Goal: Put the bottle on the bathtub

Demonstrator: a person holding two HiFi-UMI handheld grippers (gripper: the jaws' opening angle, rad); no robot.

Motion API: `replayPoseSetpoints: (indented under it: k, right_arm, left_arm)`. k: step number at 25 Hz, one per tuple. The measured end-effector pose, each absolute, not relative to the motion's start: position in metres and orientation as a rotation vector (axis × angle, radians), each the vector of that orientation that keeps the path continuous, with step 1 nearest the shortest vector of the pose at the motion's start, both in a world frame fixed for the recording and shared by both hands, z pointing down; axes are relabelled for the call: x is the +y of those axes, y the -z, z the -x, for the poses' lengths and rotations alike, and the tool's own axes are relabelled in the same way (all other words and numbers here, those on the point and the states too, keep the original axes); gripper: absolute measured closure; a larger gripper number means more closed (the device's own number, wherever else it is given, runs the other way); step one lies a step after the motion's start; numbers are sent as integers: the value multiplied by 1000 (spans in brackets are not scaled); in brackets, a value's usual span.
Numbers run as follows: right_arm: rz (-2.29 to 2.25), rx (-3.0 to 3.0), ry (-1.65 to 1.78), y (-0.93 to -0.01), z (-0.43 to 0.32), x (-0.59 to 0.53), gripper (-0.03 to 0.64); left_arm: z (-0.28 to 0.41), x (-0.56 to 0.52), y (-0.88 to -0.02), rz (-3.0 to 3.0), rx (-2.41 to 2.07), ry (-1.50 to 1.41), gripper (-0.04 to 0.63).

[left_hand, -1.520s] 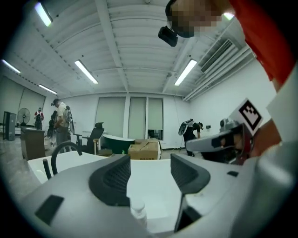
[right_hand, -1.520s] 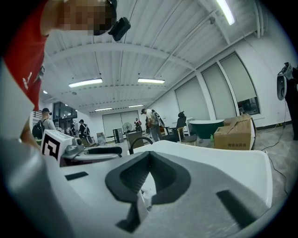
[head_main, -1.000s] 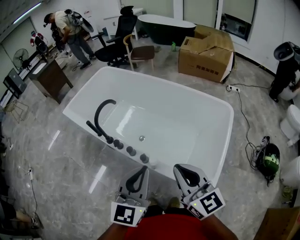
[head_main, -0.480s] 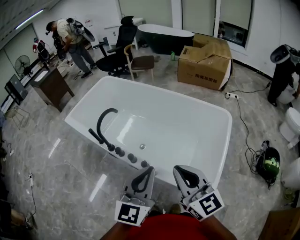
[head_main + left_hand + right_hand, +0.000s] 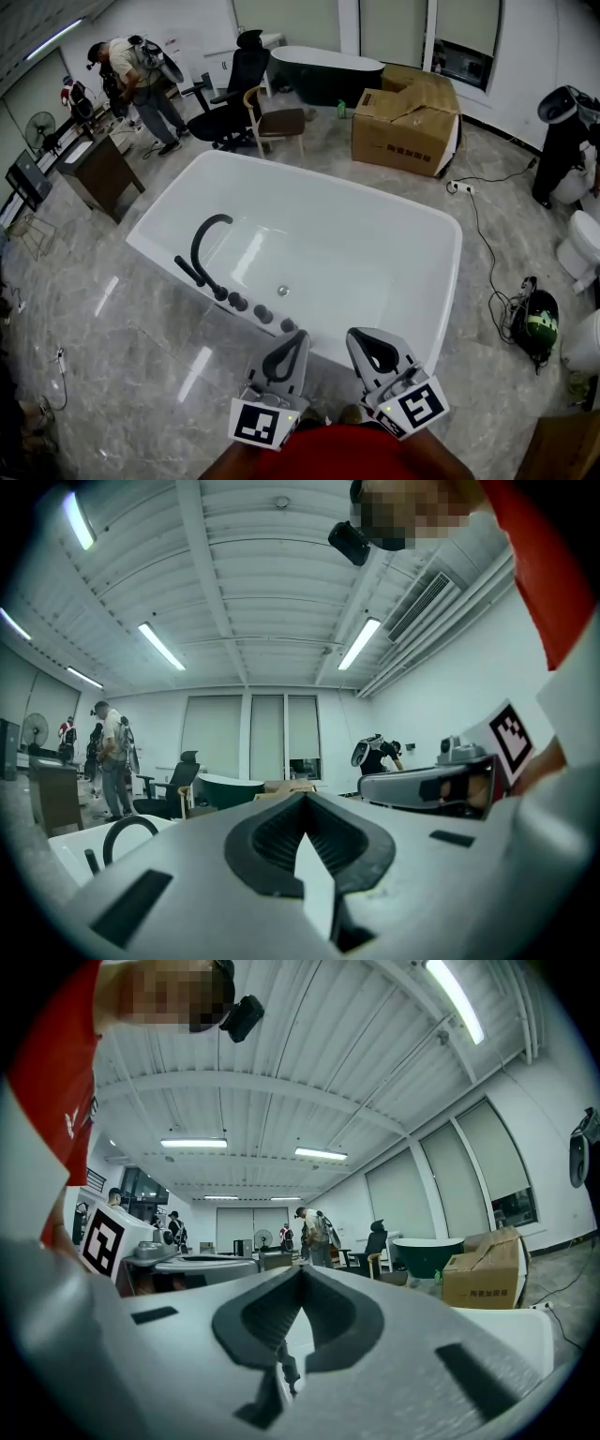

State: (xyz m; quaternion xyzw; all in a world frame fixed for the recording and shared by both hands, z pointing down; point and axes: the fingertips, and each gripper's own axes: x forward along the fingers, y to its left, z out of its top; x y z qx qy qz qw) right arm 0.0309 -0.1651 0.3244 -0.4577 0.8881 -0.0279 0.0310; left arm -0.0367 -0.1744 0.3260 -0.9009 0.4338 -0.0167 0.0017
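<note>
A small green bottle (image 5: pixel 341 110) stands on the floor far off, just left of a cardboard box (image 5: pixel 405 116). The white bathtub (image 5: pixel 441 281) fills the middle of the head view, with a black curved faucet (image 5: pixel 208 236) and several knobs on its near rim. My left gripper (image 5: pixel 298 339) and right gripper (image 5: pixel 361 337) are held low near my body, just short of the tub's near rim. Both are shut with nothing between the jaws. The left gripper view shows its tips (image 5: pixel 302 801) meeting, and the right gripper view shows the same (image 5: pixel 300 1271).
A dark bathtub (image 5: pixel 323 73), an office chair (image 5: pixel 234 89) and a wooden chair (image 5: pixel 277 120) stand beyond the tub. A person (image 5: pixel 141 80) is at the back left by a cabinet (image 5: pixel 98 169). A cable (image 5: pixel 487 234) and a helmet (image 5: pixel 536 319) lie on the floor at right.
The head view has shifted slightly, so the tub sits a little lower-left in the frame. The left gripper has risen a little; both grippers stay shut and empty.
</note>
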Motion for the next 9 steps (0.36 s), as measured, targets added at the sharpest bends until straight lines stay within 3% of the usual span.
replayPoseSetpoints:
  k: [9]
  right_arm:
    - [1411,2747,92,-328,-24,-163,612]
  left_arm:
    - [45,-171,-331,2829,1367,67,586]
